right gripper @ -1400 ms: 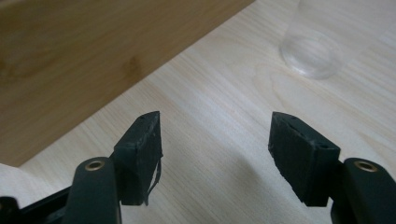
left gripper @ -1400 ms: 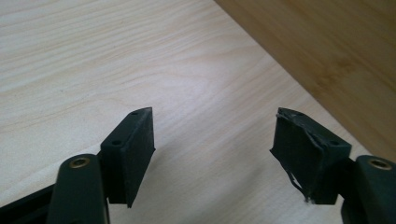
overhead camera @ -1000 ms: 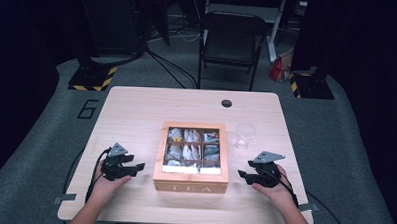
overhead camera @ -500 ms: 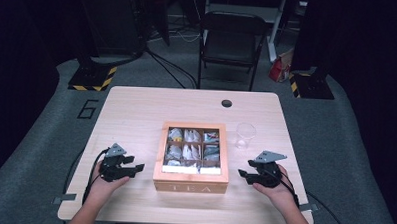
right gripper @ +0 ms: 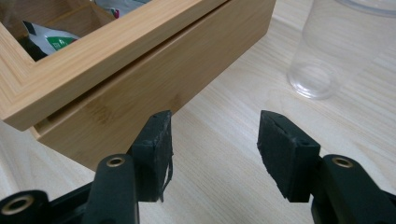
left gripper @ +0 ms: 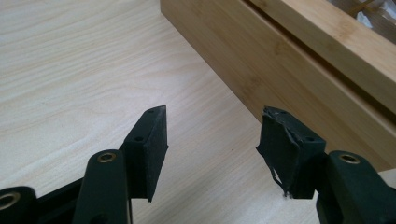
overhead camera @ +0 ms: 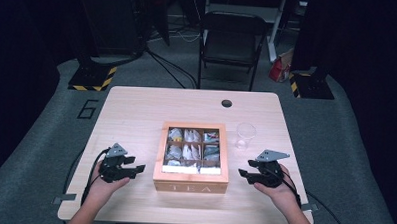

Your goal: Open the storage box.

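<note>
Centrally, tea box (overhead camera: 190, 179) between two hand-held grippers, left (overhead camera: 139, 169) and right (overhead camera: 243, 172), jaws parted, empty.

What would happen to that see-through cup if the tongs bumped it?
The cup looks like thin clear plastic and empty, so it is probably very light and would likely slide or tip over easily. It stands upright on the smooth wooden table, and being round, it might roll if it fell.
</note>
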A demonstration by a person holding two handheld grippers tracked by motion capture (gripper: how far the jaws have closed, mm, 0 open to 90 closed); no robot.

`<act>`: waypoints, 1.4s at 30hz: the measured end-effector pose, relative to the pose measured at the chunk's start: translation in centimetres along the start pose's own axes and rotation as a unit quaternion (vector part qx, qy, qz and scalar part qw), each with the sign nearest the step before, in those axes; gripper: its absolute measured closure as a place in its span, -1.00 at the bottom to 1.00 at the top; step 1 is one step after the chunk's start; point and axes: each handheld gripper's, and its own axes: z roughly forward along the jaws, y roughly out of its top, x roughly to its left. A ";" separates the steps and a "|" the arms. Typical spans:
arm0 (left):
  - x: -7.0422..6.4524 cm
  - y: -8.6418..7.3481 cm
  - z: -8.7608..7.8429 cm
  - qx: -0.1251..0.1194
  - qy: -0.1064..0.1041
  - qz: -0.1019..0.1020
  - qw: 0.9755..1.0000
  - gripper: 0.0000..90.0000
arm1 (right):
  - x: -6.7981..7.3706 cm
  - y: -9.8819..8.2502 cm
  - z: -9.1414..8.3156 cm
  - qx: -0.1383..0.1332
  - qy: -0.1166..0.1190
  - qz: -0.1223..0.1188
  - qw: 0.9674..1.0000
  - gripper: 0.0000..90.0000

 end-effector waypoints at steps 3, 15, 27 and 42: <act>-0.4 0.3 -0.5 -0.003 -0.005 0.000 1.000 -0.06 | 0.2 0.3 -0.3 -0.003 -0.001 0.002 1.000 -0.02; -1.8 0.7 -1.6 -0.014 -0.022 0.003 1.000 -0.03 | 1.9 0.8 -1.3 -0.014 0.007 -0.006 1.000 -0.02; -3.1 0.5 -3.0 -0.022 -0.035 0.017 0.999 0.03 | 2.9 0.6 -1.7 -0.013 0.023 -0.016 1.000 0.03; -5.2 -0.4 -3.5 -0.025 -0.060 0.034 0.997 0.07 | 4.7 0.1 -2.1 -0.017 0.054 -0.024 0.998 0.13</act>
